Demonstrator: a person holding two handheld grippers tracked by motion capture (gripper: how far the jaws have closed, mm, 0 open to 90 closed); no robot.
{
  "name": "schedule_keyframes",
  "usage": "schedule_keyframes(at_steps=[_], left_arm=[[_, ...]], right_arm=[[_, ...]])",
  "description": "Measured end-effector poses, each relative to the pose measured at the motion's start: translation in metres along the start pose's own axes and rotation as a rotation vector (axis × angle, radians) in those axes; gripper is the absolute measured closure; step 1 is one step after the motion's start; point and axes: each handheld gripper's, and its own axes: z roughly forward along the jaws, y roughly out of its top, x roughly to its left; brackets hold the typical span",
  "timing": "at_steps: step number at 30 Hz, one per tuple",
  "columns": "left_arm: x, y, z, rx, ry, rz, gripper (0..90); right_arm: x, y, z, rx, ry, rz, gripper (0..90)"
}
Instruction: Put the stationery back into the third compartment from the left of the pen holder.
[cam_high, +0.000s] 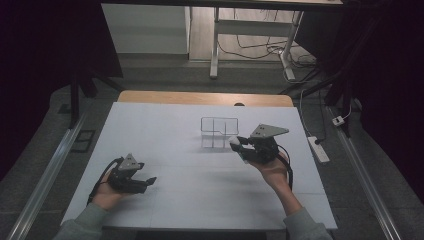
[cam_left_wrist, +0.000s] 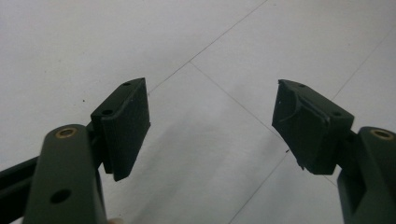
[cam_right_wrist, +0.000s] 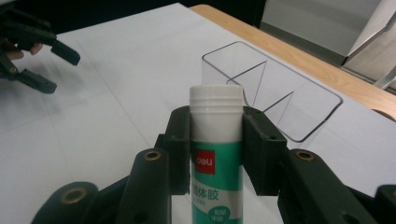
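My right gripper (cam_right_wrist: 216, 154) is shut on a glue stick (cam_right_wrist: 216, 140), a white tube with a ribbed white cap and a green label. In the high view the right gripper (cam_high: 239, 147) holds the glue stick (cam_high: 235, 143) just right of a clear plastic organiser (cam_high: 218, 131) with inner dividers. The right gripper view shows that organiser (cam_right_wrist: 275, 91) standing just beyond the glue stick. My left gripper (cam_high: 148, 181) rests low over the white table at the front left, jaws open. Between its black pads (cam_left_wrist: 125, 126) lies only bare table surface.
The white table top (cam_high: 165, 130) has thin seam lines and a wooden strip (cam_high: 205, 97) along its far edge. Beyond it stand desk legs and cables on the floor. A power strip (cam_high: 318, 149) lies off the table's right side. The left gripper (cam_right_wrist: 35, 51) appears far off in the right gripper view.
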Motion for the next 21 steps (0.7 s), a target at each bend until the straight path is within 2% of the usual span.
schedule_keyframes(at_steps=[10, 21], left_arm=[[0.000, 0.000, 0.000, 0.002, 0.001, 0.000, 27.3], [0.000, 0.000, 0.001, 0.005, 0.002, 0.002, 27.2]], right_arm=[[-0.006, 0.004, -0.004, -0.036, -0.036, 0.022, 64.2], [-0.011, 0.010, -0.002, -0.056, -0.053, 0.030, 64.2]])
